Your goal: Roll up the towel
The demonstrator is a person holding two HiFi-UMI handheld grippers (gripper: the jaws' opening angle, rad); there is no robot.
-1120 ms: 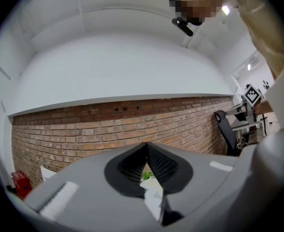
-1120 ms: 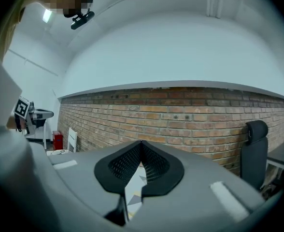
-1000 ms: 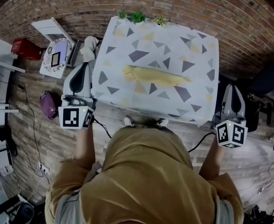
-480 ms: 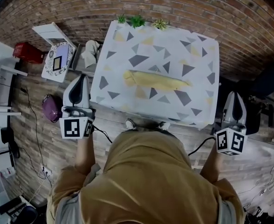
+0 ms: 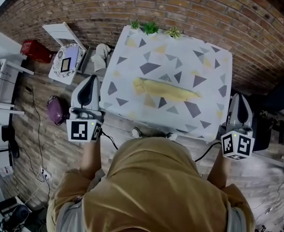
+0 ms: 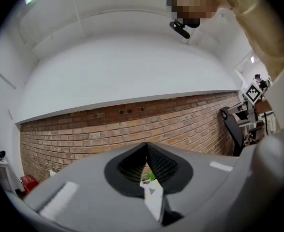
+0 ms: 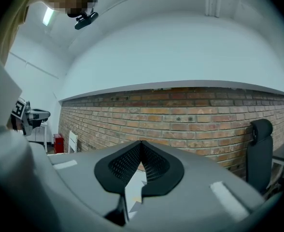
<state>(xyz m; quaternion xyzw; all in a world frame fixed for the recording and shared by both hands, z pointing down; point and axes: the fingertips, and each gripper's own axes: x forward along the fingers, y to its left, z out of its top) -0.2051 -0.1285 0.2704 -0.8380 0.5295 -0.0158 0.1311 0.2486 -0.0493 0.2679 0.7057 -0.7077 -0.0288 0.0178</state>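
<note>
Towel (image 5: pixel 167 89), pale yellow, lies as a long narrow roll across the middle of the table (image 5: pixel 127 62), which wears a white cloth printed with grey and yellow triangles. Nothing else touches the roll. Along the table's far edge, against the brick wall (image 5: pixel 205 13), sits a row of small green plants (image 5: pixel 150 28).

At the table's near side stands a person in a tan top (image 5: pixel 151 187), with a tool in each hand. The left gripper (image 5: pixel 91 78) is held just off the table's near left corner, its jaws pressed together with nothing between them; its own view looks past the closed tips at a sliver of the cloth and the plants. The right gripper (image 5: pixel 239 96) hangs just off the table's near right corner, jaws likewise together and empty. Both are well apart from the towel.

Left of the table, on the wooden floor, are a white stand (image 5: pixel 67 62), a red box (image 5: pixel 34 50) and a purple bag (image 5: pixel 55 109). Right of the table stands a black office chair (image 7: pixel 259 149).
</note>
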